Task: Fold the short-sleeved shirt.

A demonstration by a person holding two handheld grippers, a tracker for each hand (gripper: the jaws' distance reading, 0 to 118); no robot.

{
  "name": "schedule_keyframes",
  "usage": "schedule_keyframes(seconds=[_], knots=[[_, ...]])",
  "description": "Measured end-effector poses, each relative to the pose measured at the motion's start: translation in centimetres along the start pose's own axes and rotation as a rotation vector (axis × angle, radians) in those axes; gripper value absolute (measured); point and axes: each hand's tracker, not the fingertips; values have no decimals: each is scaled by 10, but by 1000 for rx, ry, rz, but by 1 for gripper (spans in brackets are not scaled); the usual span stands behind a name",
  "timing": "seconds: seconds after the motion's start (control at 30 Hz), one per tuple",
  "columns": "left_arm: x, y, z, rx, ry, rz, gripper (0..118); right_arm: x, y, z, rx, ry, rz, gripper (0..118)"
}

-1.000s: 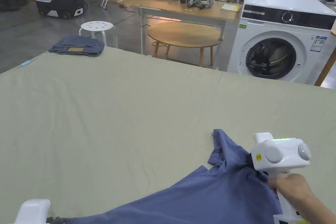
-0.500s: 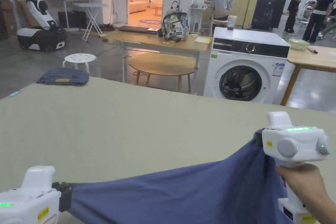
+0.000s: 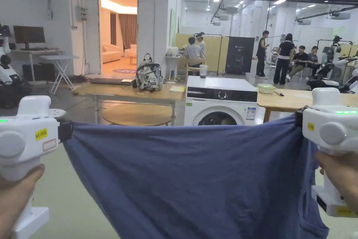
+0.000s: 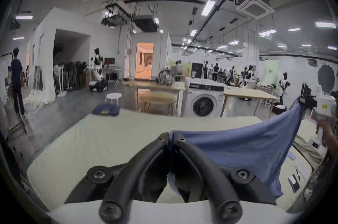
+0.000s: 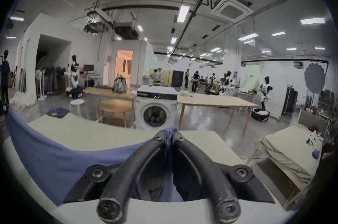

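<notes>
The blue short-sleeved shirt (image 3: 195, 180) hangs spread in the air above the pale green table (image 3: 70, 208), stretched between both grippers. My left gripper (image 3: 66, 130) is shut on its left top corner; in the left gripper view the jaws (image 4: 171, 136) pinch the blue cloth (image 4: 247, 151). My right gripper (image 3: 298, 117) is shut on the right top corner, and the right gripper view has its jaws (image 5: 169, 135) closed on a fold of the shirt (image 5: 54, 155). The shirt's lower part runs out of the head view.
Folded denim (image 4: 106, 110) lies on the table's far left corner by a white stool (image 4: 113, 96). Beyond the table stand a washing machine (image 3: 220, 105), wooden tables (image 3: 129, 92) with a backpack (image 3: 149, 75), and several people farther back. A second padded table (image 5: 292, 147) is to the right.
Both grippers have risen with the shirt, lifting it off the table and pulling it taut between them. The head camera has tilted up toward the room.
</notes>
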Motion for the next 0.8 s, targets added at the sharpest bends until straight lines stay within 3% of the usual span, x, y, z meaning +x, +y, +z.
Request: schedule_keyframes(seconds=[0.37, 0.8], knots=[[31, 105, -35, 130, 20, -43, 0, 16, 64, 1, 104, -45, -89, 4], [34, 160, -71, 219, 95, -64, 0, -2, 125, -42, 203, -55, -65, 4]])
